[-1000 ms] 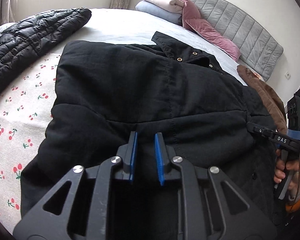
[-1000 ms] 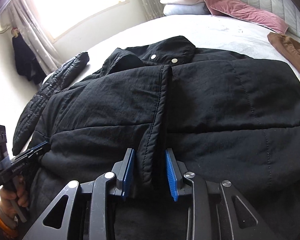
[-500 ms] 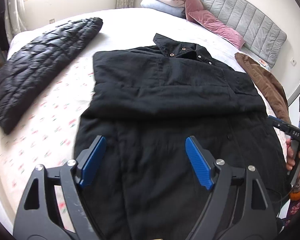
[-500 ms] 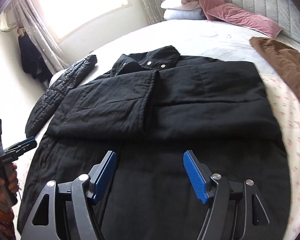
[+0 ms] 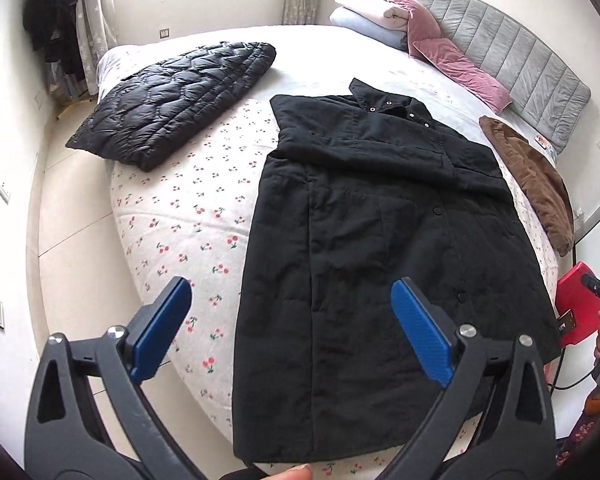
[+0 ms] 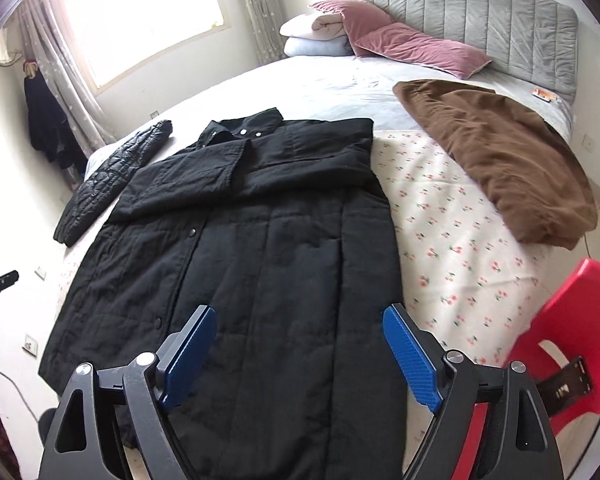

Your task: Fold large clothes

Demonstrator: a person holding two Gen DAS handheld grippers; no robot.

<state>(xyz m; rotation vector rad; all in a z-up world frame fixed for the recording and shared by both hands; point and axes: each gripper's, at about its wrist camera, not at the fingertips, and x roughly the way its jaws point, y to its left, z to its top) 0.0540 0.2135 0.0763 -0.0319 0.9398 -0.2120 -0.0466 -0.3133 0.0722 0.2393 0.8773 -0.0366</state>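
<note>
The black coat (image 5: pixel 384 236) lies flat along the bed (image 5: pixel 188 216), collar toward the headboard (image 6: pixel 480 12), both sleeves folded across its chest, apparently to narrow it for a lengthwise fold. The left gripper (image 5: pixel 290 334) and right gripper (image 6: pixel 296 356) hang above the coat's hem, jaws spread wide and holding nothing, likely positioned to take the bottom edge.

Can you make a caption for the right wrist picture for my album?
Open right gripper hovers over the black coat, sleeves folded in, on the cherry-print bed.
</note>
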